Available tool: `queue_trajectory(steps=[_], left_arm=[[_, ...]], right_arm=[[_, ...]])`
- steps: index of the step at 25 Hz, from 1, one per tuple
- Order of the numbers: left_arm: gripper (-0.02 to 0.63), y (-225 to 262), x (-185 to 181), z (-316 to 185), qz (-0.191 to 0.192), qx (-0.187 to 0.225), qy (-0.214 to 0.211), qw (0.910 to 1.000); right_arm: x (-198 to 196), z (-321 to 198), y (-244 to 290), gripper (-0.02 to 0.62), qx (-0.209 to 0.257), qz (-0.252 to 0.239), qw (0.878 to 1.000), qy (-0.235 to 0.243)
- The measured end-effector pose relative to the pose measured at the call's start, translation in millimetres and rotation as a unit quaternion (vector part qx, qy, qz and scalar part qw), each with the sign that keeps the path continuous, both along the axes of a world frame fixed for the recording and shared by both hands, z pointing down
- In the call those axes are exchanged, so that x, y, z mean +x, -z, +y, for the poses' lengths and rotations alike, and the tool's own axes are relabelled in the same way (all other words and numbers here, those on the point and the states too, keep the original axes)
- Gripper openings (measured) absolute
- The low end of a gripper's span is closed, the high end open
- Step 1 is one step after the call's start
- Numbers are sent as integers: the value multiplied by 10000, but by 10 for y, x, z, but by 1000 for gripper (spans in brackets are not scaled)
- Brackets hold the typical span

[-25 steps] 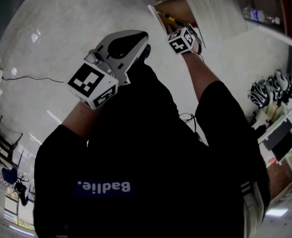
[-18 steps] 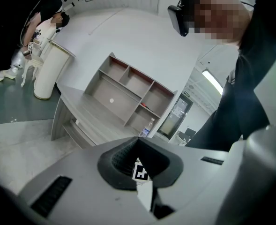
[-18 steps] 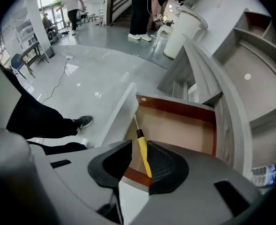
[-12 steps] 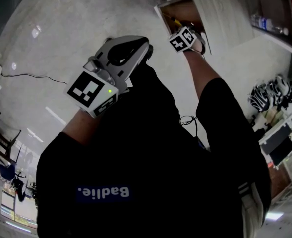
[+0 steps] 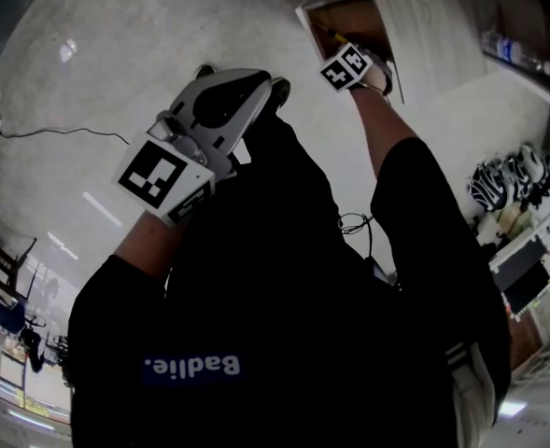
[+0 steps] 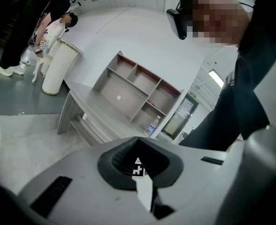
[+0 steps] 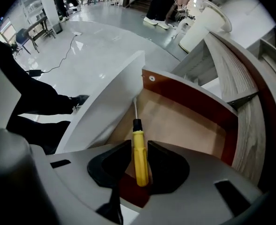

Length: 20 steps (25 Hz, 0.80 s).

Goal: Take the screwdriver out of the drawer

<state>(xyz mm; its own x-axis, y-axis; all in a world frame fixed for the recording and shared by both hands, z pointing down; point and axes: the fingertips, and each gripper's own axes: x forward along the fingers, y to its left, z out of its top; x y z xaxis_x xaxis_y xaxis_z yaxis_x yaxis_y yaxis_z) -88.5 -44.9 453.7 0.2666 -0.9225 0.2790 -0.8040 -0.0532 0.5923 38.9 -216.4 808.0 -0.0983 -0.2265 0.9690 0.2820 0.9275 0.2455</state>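
Your right gripper (image 7: 138,148) is clamped on the screwdriver (image 7: 140,162)! Its pads squeeze the yellow handle from both sides, and the metal shaft points ahead over the open drawer (image 7: 190,92). The thick handle looks like the surest place to hold it. The tool sits at the drawer's near rim, seemingly off the wooden bottom, so a pull up and back should clear it. Your left gripper (image 6: 138,143) is closed and empty, held well away from the drawer.

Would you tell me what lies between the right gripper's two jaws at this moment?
The screwdriver lies there. The right gripper is closed on its yellow handle, and the shaft points into the open drawer. The right gripper view shows this.
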Motion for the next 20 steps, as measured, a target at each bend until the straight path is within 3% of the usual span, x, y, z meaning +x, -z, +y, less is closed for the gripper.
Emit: queue_trajectory(steps=[13, 20], left_arm=[[2, -59, -61, 84, 17, -117, 89, 9999], [2, -38, -30, 94, -18, -104, 36, 9999]], right_arm=[[-8, -76, -139, 114, 83, 251, 9994, 238], [-27, -71, -85, 101, 27, 140, 9999, 68]])
